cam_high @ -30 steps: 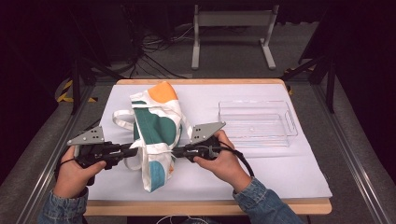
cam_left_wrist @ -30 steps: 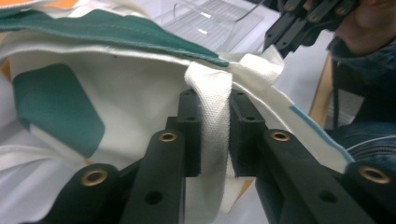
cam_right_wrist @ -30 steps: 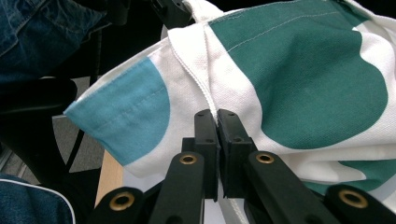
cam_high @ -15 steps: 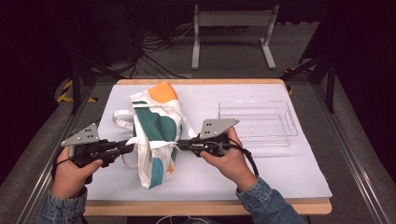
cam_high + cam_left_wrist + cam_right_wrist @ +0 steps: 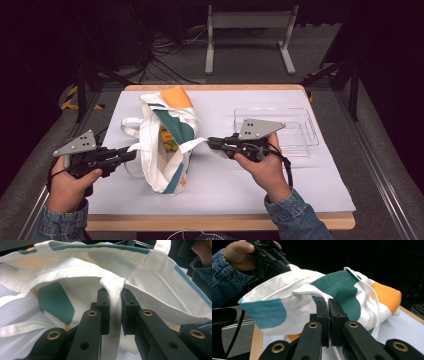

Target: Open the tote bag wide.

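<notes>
While both claws pull apart, bag (image 5: pixel 167 145) sits mid-table (image 5: pixel 280 185), mouth spread so inside opens up. Left claw (image 5: pixel 131 154) at 9 o'clock, clamped tight on white strap (image 5: pixel 114 305). Right claw (image 5: pixel 211 142) at 3 o'clock, pinched on rim (image 5: pixel 312 293). Tray (image 5: pixel 300 131) beyond, at 2 o'clock.

High view: fixed above the near table (image 5: pixel 300 195) edge, facing forward and down, far off. Both gripper views: close, looking along their jaws. All three share the tote bag (image 5: pixel 167 145) (image 5: pixel 155 287) (image 5: pixel 287 307).
</notes>
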Motion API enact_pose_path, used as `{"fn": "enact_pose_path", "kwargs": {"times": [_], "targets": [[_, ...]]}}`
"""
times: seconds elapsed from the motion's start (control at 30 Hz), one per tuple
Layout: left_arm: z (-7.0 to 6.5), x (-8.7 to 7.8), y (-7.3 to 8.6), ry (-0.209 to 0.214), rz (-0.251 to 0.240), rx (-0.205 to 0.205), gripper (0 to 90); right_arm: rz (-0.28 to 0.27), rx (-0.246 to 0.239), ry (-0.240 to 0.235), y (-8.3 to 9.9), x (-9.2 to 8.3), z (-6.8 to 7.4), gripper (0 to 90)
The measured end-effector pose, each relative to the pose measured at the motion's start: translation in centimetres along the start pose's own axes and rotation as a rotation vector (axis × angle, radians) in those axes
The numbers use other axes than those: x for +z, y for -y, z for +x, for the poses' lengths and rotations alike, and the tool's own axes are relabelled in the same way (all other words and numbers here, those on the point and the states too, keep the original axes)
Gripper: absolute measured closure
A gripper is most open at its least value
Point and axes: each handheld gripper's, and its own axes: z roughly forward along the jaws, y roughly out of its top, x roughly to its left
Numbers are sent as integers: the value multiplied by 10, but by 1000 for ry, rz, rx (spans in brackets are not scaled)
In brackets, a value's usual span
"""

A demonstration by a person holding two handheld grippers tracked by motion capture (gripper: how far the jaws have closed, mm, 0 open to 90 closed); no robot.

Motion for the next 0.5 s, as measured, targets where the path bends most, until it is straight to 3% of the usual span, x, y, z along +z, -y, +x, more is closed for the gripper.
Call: {"fn": "enact_pose_path", "kwargs": {"times": [0.5], "targets": [[11, -9, 4, -44, -20, -37, 796, 60, 52, 52, 18, -26, -6, 876]]}}
